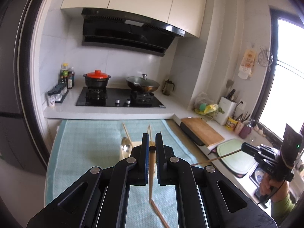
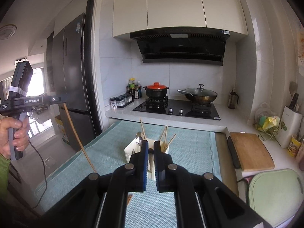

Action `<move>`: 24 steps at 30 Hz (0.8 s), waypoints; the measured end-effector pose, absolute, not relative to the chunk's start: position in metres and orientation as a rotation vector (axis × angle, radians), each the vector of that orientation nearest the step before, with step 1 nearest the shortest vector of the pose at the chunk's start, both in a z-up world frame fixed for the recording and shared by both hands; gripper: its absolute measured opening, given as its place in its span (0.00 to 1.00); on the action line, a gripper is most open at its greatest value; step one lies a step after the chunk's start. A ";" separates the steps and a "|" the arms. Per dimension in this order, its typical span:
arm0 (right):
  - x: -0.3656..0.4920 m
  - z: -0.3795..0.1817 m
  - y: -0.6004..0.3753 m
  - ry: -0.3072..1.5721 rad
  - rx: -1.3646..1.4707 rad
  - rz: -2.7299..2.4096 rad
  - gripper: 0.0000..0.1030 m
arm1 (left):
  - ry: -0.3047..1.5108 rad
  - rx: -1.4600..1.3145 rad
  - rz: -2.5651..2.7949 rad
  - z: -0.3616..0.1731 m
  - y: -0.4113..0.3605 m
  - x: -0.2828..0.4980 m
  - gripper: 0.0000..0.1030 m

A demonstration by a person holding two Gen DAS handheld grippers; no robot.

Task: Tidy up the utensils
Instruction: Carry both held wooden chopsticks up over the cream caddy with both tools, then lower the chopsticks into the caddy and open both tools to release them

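Left wrist view: my left tongs are clamped on a pale wooden chopstick, whose long axis runs almost straight down the frame centre, its tip showing above the pads and its other end dropping toward the lower edge, over the blue cloth on the surface. At the right of that frame my right tongs pinch a second chopstick, which slants down to the lower left.

In the right wrist view, those right tongs stand nearly closed, with the dark end of their stick just visible between the pads. At the left of the frame, the left tongs carry their chopstick slanting down to the right.

Behind the tongs, a white utensil holder stands on the cloth, holding a metal spoon and several more chopsticks that lean upward and outward. All sticks look thin, straight and light tan.
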State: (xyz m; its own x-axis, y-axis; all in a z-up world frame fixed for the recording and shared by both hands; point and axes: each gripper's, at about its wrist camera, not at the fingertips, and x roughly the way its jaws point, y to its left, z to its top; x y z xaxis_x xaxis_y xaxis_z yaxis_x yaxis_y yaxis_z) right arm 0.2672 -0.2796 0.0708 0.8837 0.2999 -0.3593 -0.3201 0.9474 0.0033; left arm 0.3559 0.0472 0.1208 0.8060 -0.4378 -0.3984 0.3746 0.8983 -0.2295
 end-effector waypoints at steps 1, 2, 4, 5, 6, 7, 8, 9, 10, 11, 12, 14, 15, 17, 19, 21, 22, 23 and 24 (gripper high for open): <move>0.273 0.075 -0.278 0.356 -0.060 0.321 0.06 | 0.452 -0.142 -0.434 0.125 0.047 0.362 0.04; 0.280 0.080 -0.277 0.350 -0.061 0.322 0.06 | 0.442 -0.139 -0.430 0.130 0.045 0.370 0.04; 0.296 0.087 -0.274 0.347 -0.052 0.327 0.06 | 0.427 -0.139 -0.425 0.138 0.041 0.385 0.04; 0.305 0.090 -0.273 0.350 -0.047 0.331 0.06 | 0.423 -0.138 -0.427 0.141 0.039 0.394 0.04; 0.315 0.091 -0.271 0.355 -0.043 0.334 0.06 | 0.420 -0.136 -0.424 0.144 0.037 0.402 0.04; 0.325 0.092 -0.270 0.361 -0.038 0.336 0.06 | 0.415 -0.134 -0.419 0.146 0.034 0.410 0.04; 0.335 0.092 -0.268 0.371 -0.035 0.339 0.06 | 0.410 -0.128 -0.415 0.147 0.031 0.418 0.04; 0.345 0.092 -0.267 0.382 -0.031 0.341 0.06 | 0.408 -0.123 -0.410 0.147 0.028 0.426 0.04; 0.356 0.091 -0.266 0.394 -0.025 0.343 0.06 | 0.412 -0.122 -0.407 0.146 0.025 0.435 0.04; 0.366 0.090 -0.264 0.413 -0.022 0.349 0.06 | 0.418 -0.124 -0.410 0.145 0.023 0.444 0.04; 0.376 0.087 -0.262 0.432 -0.018 0.356 0.06 | 0.424 -0.126 -0.409 0.143 0.021 0.453 0.04; 0.396 0.083 -0.258 0.473 -0.021 0.367 0.06 | 0.438 -0.127 -0.407 0.136 0.015 0.469 0.04; 0.405 0.080 -0.255 0.497 -0.024 0.371 0.06 | 0.449 -0.134 -0.410 0.131 0.013 0.478 0.04; 0.422 0.075 -0.250 0.544 -0.035 0.375 0.06 | 0.473 -0.135 -0.408 0.122 0.008 0.494 0.04; 0.438 0.068 -0.243 0.592 -0.049 0.385 0.06 | 0.502 -0.134 -0.410 0.110 0.003 0.509 0.04; 0.455 0.060 -0.236 0.656 -0.072 0.391 0.06 | 0.535 -0.129 -0.407 0.097 -0.003 0.523 0.04; 0.463 0.055 -0.235 0.680 -0.069 0.393 0.06 | 0.553 -0.129 -0.406 0.089 -0.006 0.530 0.04; 0.472 0.049 -0.233 0.712 -0.071 0.397 0.06 | 0.574 -0.130 -0.407 0.082 -0.008 0.538 0.04; 0.482 0.043 -0.230 0.745 -0.068 0.402 0.06 | 0.594 -0.132 -0.406 0.074 -0.011 0.545 0.04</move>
State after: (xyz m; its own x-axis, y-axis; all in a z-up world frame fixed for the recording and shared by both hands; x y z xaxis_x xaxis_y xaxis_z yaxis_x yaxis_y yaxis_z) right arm 0.4817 -0.2300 0.0434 0.6626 0.3317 -0.6716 -0.3792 0.9217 0.0811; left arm 0.5452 -0.0106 0.0741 0.7525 -0.4080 -0.5170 0.3331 0.9130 -0.2356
